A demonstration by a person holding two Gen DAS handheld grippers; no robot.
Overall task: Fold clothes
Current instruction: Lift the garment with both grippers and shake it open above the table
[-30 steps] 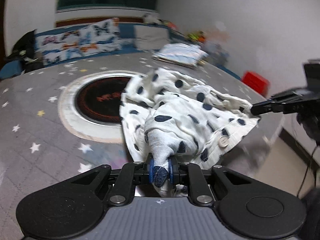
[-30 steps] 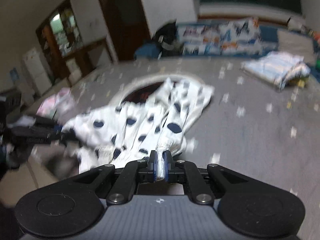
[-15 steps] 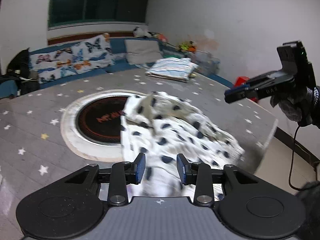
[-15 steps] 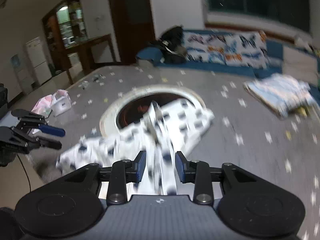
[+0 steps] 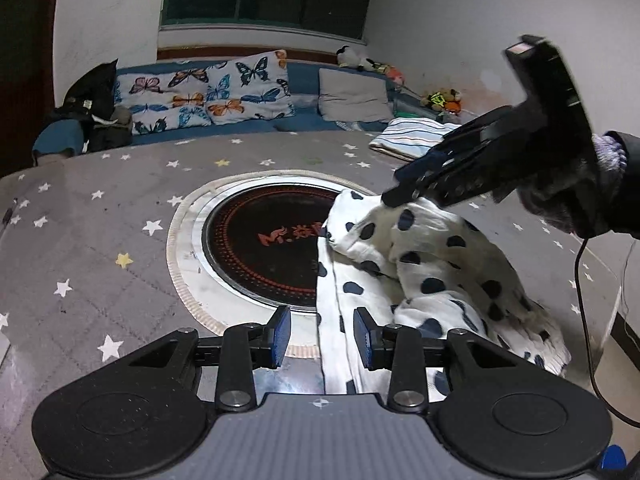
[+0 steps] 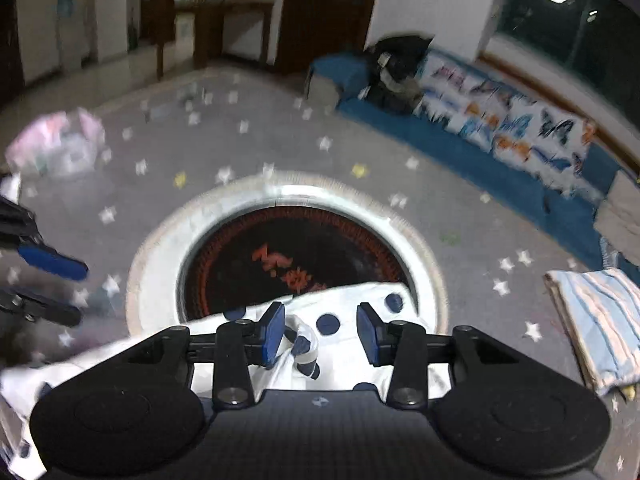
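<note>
Left tool [image 5: 322, 336] open, blue pads apart with a white strip of the polka-dot garment [image 5: 424, 268] lying between them but not pinched. Right tool [image 6: 320, 334] opening at this moment — jaws spread over a bunched fold of the same cloth, pads not pressing on it. Garment heaped and crumpled on the grey star-patterned worktop [image 5: 100, 240], one edge draped over the rim of the round black inset [image 5: 260, 248], the rest trailing toward the near right edge. Soft, thin, light fabric by the look of it: likely to sag, wrinkle and slide on the smooth cover, unlikely to hold any shape unaided. Best taken at a hem or corner, one layer only — a pinch in the bunched middle would probably drag several layers along. Left tool angled down toward the near hem. Right tool tilted down over the far end of the heap, held in a gloved hand [image 5: 568, 200] with a dark sleeve behind. Striped folded cloth [image 5: 412, 136] well apart, at the far side.
</note>
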